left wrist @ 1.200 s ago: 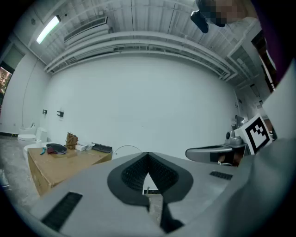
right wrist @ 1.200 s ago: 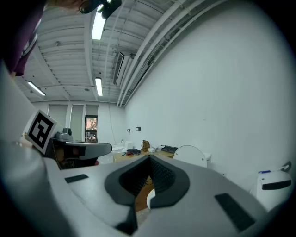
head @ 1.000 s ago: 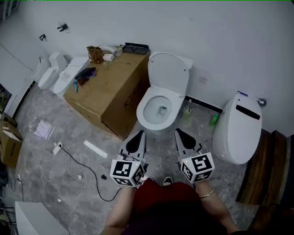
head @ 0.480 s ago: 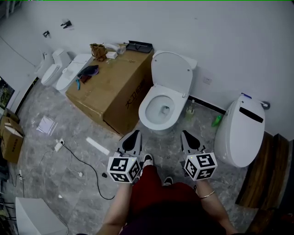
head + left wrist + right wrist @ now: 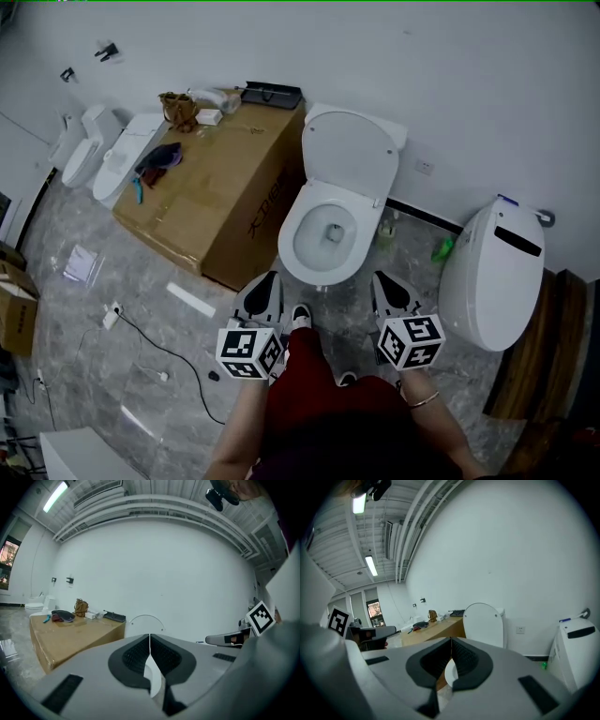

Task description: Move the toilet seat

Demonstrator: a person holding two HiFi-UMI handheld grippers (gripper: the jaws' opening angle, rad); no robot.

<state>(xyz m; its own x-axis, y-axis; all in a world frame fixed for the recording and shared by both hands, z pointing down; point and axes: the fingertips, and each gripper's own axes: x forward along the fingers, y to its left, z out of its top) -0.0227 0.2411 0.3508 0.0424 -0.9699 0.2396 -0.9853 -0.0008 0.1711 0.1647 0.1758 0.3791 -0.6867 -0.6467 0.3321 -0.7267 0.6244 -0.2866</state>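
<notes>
The toilet seat point(image 5: 352, 155) is up. It stands nearly upright at the back of the bowl point(image 5: 323, 234) and leans toward the white wall, with its inner face turned to me. Its long axis runs up from the hinge, narrow end on top. The bowl's long axis runs from the hinge out toward my feet, tilted a little to the left in the head view. I cannot tell whether a separate ring lies on the rim. In the right gripper view the seat point(image 5: 483, 623) rises just above the fingers, right of centre. In the left gripper view it point(image 5: 145, 622) shows only as a pale arc against the wall.

Against a second ago, the toilet sits nearer to me and larger in the head view. The front of the bowl now reaches about level with the fingertips. The two grippers have spread a little wider and flank the bowl's front without touching it. One shoe point(image 5: 300, 317) now shows between them.

The left gripper point(image 5: 270, 278) has its fingers pressed together with nothing between them, and so does the right gripper point(image 5: 379, 278). Both were the same a second ago.

A long cardboard box point(image 5: 206, 197) lies just left of the toilet. A second, closed toilet point(image 5: 492, 272) stands to the right, with a green bottle point(image 5: 439, 248) on the floor between them.
</notes>
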